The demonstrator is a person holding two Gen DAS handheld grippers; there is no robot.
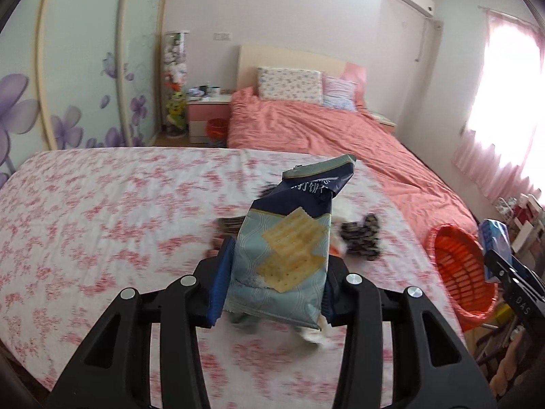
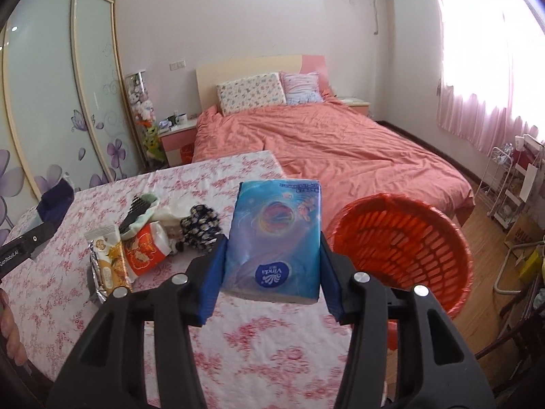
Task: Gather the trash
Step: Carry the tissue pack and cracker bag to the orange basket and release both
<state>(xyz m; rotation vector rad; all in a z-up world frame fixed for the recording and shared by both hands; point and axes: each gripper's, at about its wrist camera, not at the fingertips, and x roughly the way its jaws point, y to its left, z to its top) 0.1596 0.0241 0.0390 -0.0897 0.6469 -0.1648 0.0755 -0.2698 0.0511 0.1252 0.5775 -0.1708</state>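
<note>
The right claw (image 2: 272,255) is clenched on a blue tissue pack (image 2: 274,235), held clear above the flowered bench (image 2: 259,351) with its long axis running away from the camera, logo end nearest the wrist. The red basket (image 2: 402,238) stands just off the bench's right edge, to the right of that claw and slightly ahead, mouth tipped toward the camera; so a short swing rightward looks like all the drop needs, and the right hand is clearly the nearer one. The left claw (image 1: 276,272) grips a cracker bag (image 1: 289,238) by its lower half, the bag standing upright between the pads with its crumpled top leaning right. From there the basket (image 1: 460,266) lies well off to the right, past the other claw, so this bag would probably have to wait or cross over. More litter sits on the bench between the two: an orange packet (image 2: 146,248), a snack bar (image 2: 107,259), a dark patterned wad (image 2: 201,228) and a black brush (image 2: 134,214)
</note>
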